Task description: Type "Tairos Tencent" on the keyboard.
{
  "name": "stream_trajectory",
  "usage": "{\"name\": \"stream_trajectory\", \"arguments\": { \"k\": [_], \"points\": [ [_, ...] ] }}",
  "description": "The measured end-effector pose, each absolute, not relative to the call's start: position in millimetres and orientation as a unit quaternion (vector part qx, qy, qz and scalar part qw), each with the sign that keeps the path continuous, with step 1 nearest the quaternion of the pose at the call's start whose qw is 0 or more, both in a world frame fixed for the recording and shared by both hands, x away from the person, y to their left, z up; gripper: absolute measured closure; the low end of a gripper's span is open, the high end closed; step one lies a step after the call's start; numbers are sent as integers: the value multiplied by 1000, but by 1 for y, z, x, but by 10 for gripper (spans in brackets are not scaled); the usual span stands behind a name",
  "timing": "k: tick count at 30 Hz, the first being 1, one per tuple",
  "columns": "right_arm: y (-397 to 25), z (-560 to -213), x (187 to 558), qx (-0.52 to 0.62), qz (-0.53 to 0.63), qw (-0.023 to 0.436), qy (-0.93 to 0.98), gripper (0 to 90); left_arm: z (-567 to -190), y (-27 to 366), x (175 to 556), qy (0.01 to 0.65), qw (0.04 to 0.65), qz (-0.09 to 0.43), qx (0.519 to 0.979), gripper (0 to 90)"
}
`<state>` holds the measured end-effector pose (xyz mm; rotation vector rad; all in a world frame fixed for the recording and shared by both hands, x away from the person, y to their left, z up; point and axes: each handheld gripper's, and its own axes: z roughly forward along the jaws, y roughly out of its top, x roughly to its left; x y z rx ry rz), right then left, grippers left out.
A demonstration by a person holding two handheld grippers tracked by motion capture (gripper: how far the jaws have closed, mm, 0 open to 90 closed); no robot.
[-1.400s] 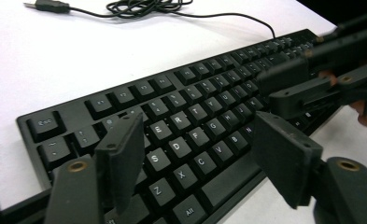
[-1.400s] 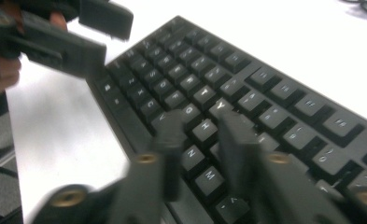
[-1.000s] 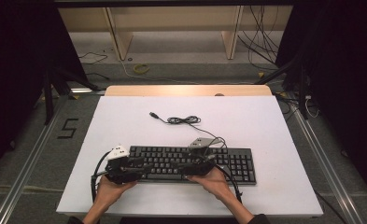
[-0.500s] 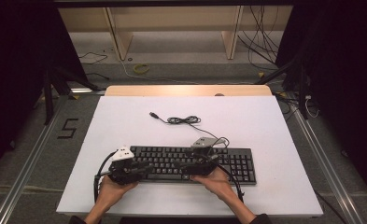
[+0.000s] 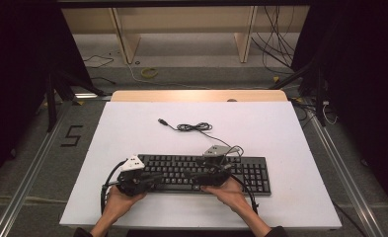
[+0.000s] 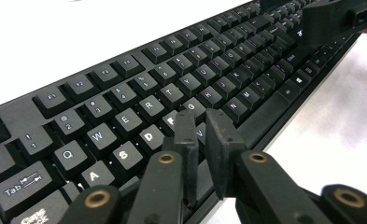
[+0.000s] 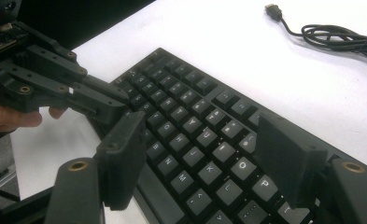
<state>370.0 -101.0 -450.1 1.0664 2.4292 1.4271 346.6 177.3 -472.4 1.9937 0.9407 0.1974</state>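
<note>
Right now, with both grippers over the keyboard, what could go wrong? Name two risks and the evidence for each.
1. The left gripper has its jaws nearly shut over the keys around F and G on the keyboard; pressing down could hit two keys at once.
2. The right gripper is open wide across several keys, and the left gripper lies close by; the two could knock together.
</note>
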Motion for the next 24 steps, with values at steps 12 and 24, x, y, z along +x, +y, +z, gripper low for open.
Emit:
{"name": "stream_trajectory", "arguments": {
  "k": [12, 24],
  "points": [
    [-101, -450, 369, 353, 473, 63, 805, 345, -473, 174, 350, 381, 435, 77, 812, 893],
    [-100, -450, 369, 353, 473, 63, 805, 339, -479, 169, 353, 387, 415, 77, 820, 893]
  ]
}}
